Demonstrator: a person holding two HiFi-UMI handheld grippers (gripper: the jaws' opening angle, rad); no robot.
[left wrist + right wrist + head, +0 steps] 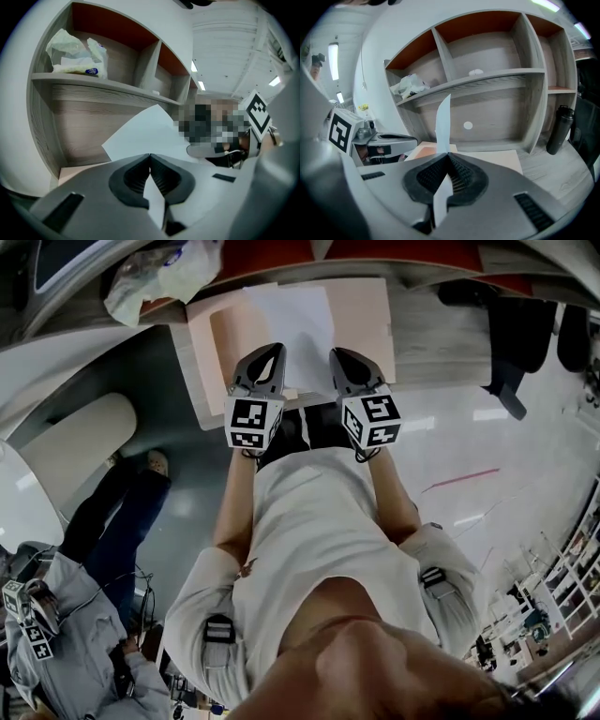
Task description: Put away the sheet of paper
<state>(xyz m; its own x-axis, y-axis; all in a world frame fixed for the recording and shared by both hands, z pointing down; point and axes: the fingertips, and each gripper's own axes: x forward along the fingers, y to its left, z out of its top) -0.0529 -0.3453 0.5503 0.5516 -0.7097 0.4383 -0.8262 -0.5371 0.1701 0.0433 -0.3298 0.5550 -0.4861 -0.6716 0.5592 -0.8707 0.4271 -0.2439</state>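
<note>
A white sheet of paper [298, 329] hangs between my two grippers over an open peach folder [361, 320] on the desk. My left gripper [271, 367] is shut on the sheet's near left edge, and the paper [140, 136] rises past its jaws. My right gripper [344, 367] is shut on the near right edge; there the sheet [442, 124] shows edge-on, standing up from the pinched jaws. The folder's pale cover [497, 159] lies just beyond the right gripper.
A wooden shelf unit [497, 77] with orange-backed compartments stands behind the desk. A crumpled plastic bag [77, 54] lies in its upper left compartment. A dark bottle [558, 130] stands at the right on the desk. Another person [84, 615] sits at lower left.
</note>
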